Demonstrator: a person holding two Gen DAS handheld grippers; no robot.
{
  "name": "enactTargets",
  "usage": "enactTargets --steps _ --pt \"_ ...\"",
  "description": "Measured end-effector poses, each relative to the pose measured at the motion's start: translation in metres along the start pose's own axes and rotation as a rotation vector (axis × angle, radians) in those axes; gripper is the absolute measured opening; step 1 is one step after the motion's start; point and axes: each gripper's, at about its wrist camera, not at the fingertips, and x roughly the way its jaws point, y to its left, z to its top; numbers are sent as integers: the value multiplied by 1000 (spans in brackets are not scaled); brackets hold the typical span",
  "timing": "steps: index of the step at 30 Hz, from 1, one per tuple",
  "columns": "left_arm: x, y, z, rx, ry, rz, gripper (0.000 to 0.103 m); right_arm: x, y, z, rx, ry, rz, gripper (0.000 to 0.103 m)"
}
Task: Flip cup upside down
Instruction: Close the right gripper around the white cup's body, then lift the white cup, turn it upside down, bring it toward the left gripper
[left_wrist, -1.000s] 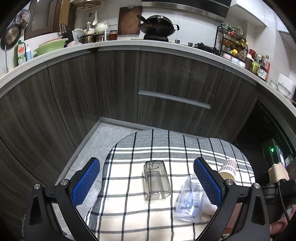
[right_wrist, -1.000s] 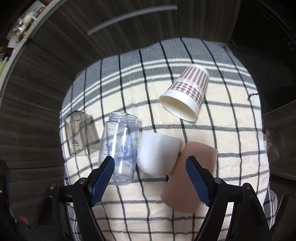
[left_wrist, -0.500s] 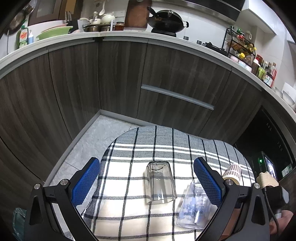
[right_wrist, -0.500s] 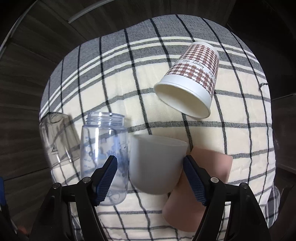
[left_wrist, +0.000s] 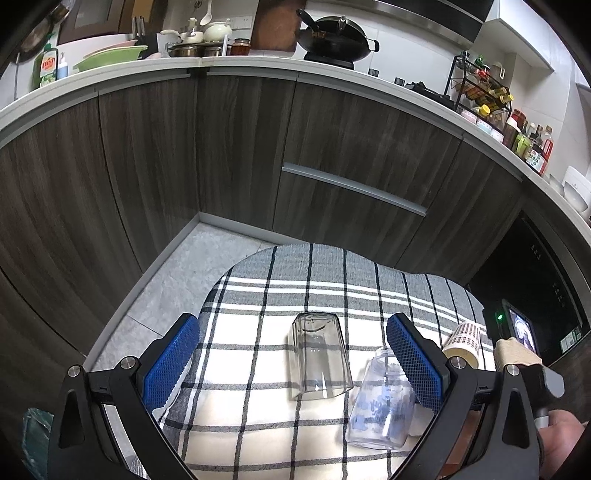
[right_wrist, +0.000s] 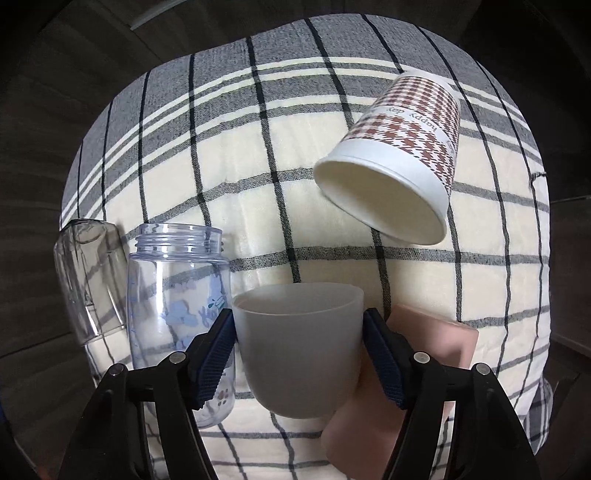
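A frosted white cup sits between the blue pads of my right gripper, mouth pointing away from the camera; both pads touch its sides. My left gripper is open and empty, held above the checked cloth. Below it a clear glass tumbler lies on the cloth, and beside it a clear plastic bottle with blue print. The same tumbler and bottle show left of the right gripper.
A houndstooth paper cup lies on its side at the far right of the cloth. A pink cup lies just behind the white cup. Dark kitchen cabinets stand beyond the table.
My right gripper has moved forward and closed its jaws onto the white cup. My left gripper has risen and stays open.
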Motion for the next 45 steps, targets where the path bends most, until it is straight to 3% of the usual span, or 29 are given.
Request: enactTargets --steps 9,15,21,28,32,45 --pt "-30 5 -2 -1 -25 0 103 -40 6 -21 -20 -74 32 68" --pt "-65 11 -18 16 -36 5 103 -70 11 -62 -53 -100 87 68" --pt "-100 28 -55 30 -16 25 103 -62 14 -126 -88 -2 147 68" --pt "-114 59 -96 8 26 60 103 -18 22 -186 -87 157 205 68" --pt "-108 71 -105 -6 45 77 103 -1 28 -191 -68 180 231 68" --pt "-83 72 -116 9 61 62 103 16 38 -175 -61 89 200 71"
